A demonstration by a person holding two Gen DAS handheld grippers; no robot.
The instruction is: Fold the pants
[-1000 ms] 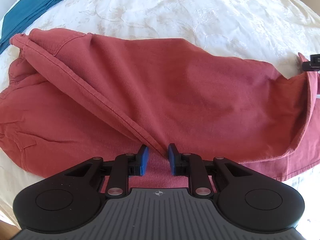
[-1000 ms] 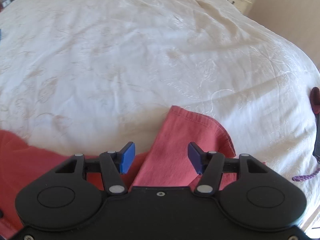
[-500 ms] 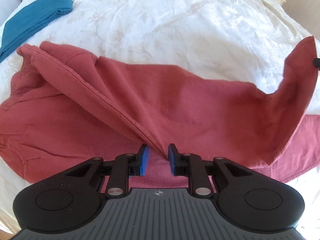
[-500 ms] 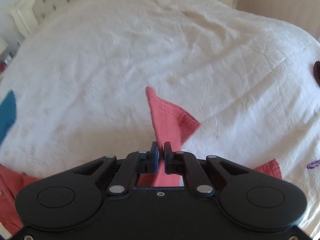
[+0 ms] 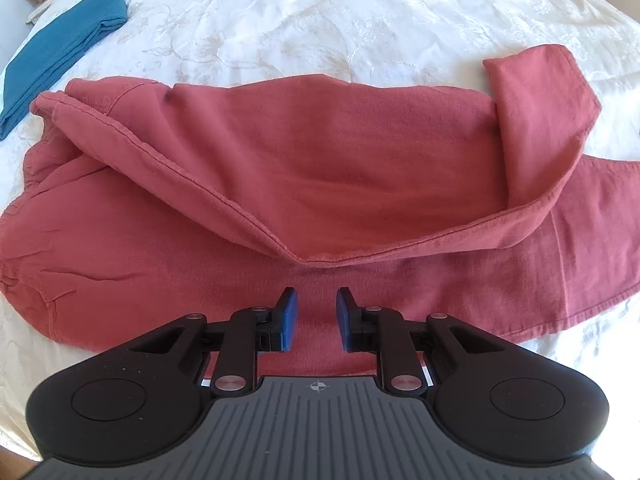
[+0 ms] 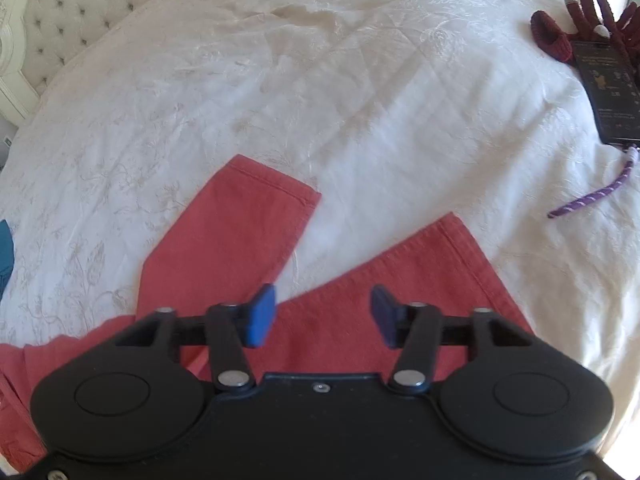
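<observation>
Left gripper (image 5: 312, 318): jaws narrowly parted, grasping nothing, above the red pants (image 5: 320, 168) sprawled on the bed (image 5: 360, 12). Right gripper (image 6: 322, 316): jaws opening, empty. Soft, limp, light cloth; best pinched at hems (image 6: 276, 186) or seams.

bed (image 6: 360, 80) w/ white cover | on it: red pants (image 5: 320, 152), blue cloth (image 5: 60, 48), phone (image 6: 608, 88)

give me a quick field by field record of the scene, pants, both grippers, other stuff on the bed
surface: white bedspread
pants: red pants, top leg folded over loosely, its cuff off the lower cuff
left gripper: narrow gap, above the fabric, nothing between pads
right gripper: jaws opening, nothing held
other: folded blue cloth, dark red gloves, phone, purple cord
</observation>
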